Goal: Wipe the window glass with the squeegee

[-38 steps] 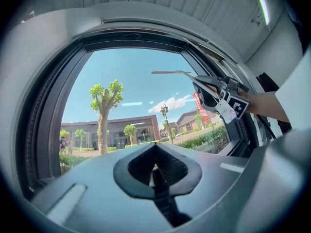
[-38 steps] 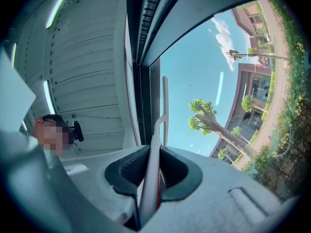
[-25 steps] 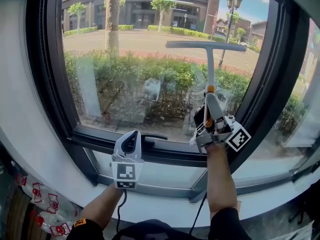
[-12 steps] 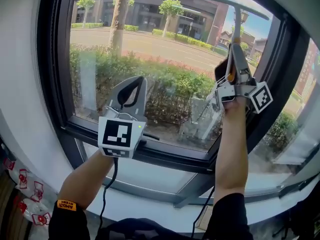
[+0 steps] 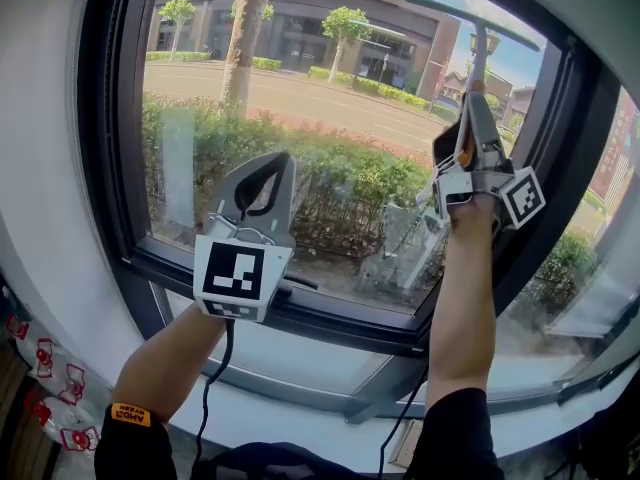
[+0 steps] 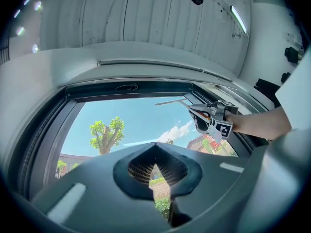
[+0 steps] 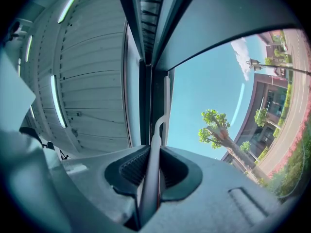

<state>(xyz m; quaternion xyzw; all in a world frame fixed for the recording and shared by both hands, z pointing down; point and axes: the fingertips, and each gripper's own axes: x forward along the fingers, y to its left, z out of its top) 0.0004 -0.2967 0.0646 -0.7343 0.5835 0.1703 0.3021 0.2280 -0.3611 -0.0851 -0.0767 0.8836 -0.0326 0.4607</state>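
my right tool (image 5: 468, 108) pinches the squeegee (image 5: 480, 32), blade at the top of the window glass (image 5: 320, 98); left tool (image 5: 268, 168) pressed together, empty. i judge the wiping barely begun.

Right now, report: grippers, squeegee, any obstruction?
Right gripper shut on squeegee handle. Blade high, at window glass top right. Left gripper shut, empty, lower left. Nothing in the way.

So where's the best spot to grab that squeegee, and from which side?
The squeegee by its long handle, from below: the blade sits crosswise on top by the glass, and the shaft points down. The right gripper is shut there.
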